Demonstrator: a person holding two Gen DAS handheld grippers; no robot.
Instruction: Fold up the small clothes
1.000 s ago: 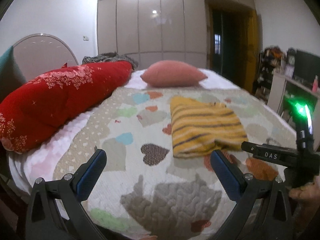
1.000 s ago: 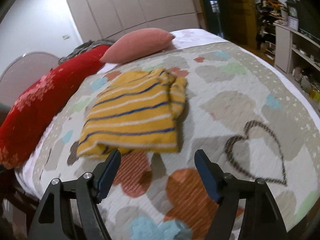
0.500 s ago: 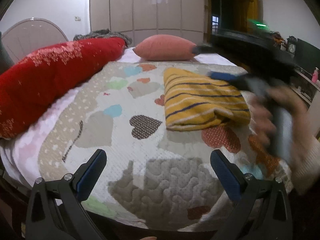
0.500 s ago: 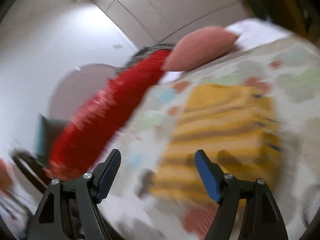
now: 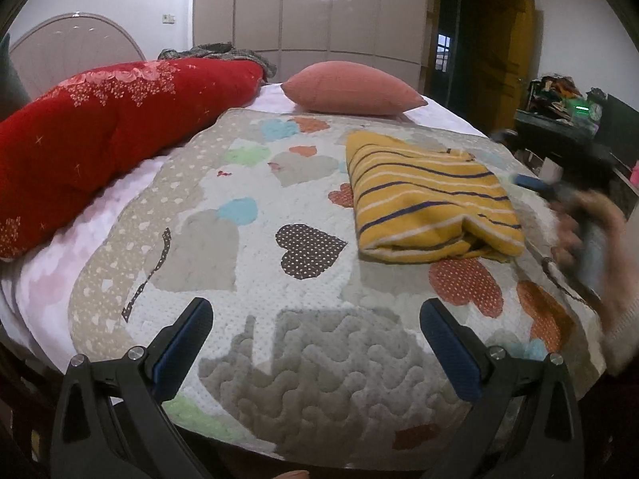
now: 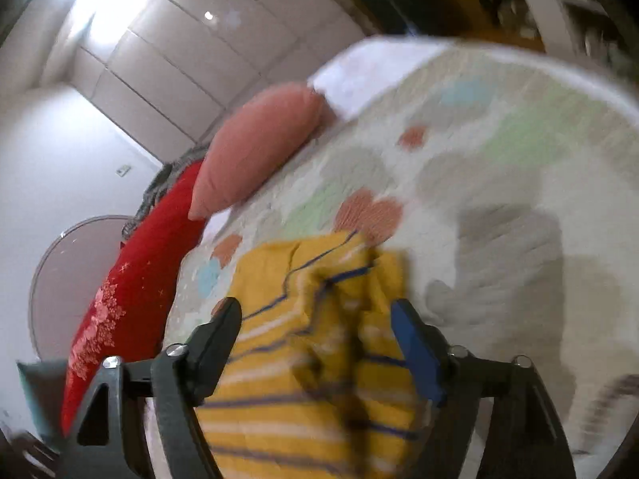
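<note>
Bed: quilt [image 5: 303, 363] carries my striped top [image 5: 427, 203], already folded.
Left fingers [image 5: 315, 343]: spread, empty.
Right fingers [image 6: 319, 343]: spread, straddling top, unclosed; another fold probably left.

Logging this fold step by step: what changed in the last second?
The right gripper swung over to the yellow striped garment, open fingers now straddling it, nothing gripped yet. The left gripper stayed open and low over the quilt; the garment remains folded.
</note>
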